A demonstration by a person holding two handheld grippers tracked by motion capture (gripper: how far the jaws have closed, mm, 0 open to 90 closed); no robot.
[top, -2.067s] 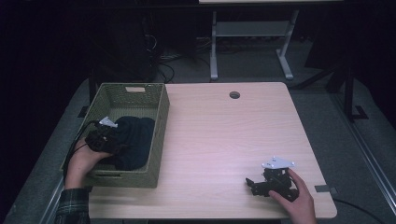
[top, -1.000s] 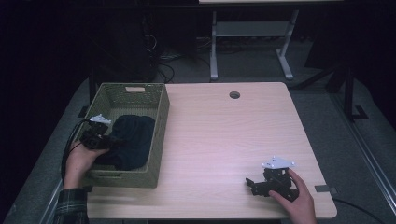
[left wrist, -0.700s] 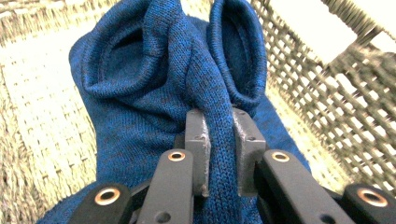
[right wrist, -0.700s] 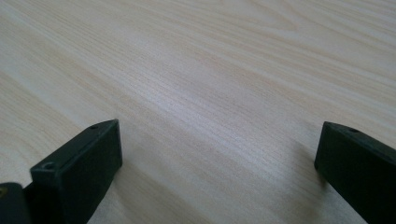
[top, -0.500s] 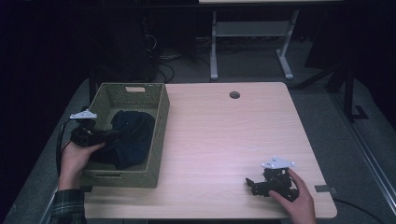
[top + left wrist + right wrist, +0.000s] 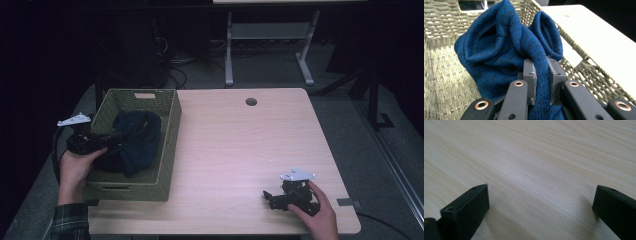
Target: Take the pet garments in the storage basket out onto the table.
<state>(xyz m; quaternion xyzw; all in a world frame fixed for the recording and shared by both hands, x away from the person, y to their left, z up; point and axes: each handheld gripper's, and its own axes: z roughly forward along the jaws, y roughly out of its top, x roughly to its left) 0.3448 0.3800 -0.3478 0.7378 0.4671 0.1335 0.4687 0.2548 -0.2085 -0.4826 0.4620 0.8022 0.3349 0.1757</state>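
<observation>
A dark blue knitted garment (image 6: 132, 141) lies bunched inside the woven green basket (image 6: 169, 145) at the table's left. My left gripper (image 6: 116, 136) reaches in over the basket's left wall and is shut on a fold of the blue knit (image 6: 541, 75), which runs up between its two pads; the garment's loops rise in front of it. My right gripper (image 6: 269, 196) rests low on the wooden table (image 6: 250, 145) near the front right corner, held by a hand. It is open, with only bare wood (image 6: 541, 182) between its fingers.
The basket has a handle slot in its far wall (image 6: 144, 95). A round cable hole (image 6: 251, 102) sits near the table's far edge. A white stand (image 6: 265, 45) and cables are on the floor behind. The table's front edge runs close under my right gripper.
My left gripper has pulled back to the left, from over the basket's middle toward its left wall, dragging the blue garment with it. The right gripper has stayed still.
</observation>
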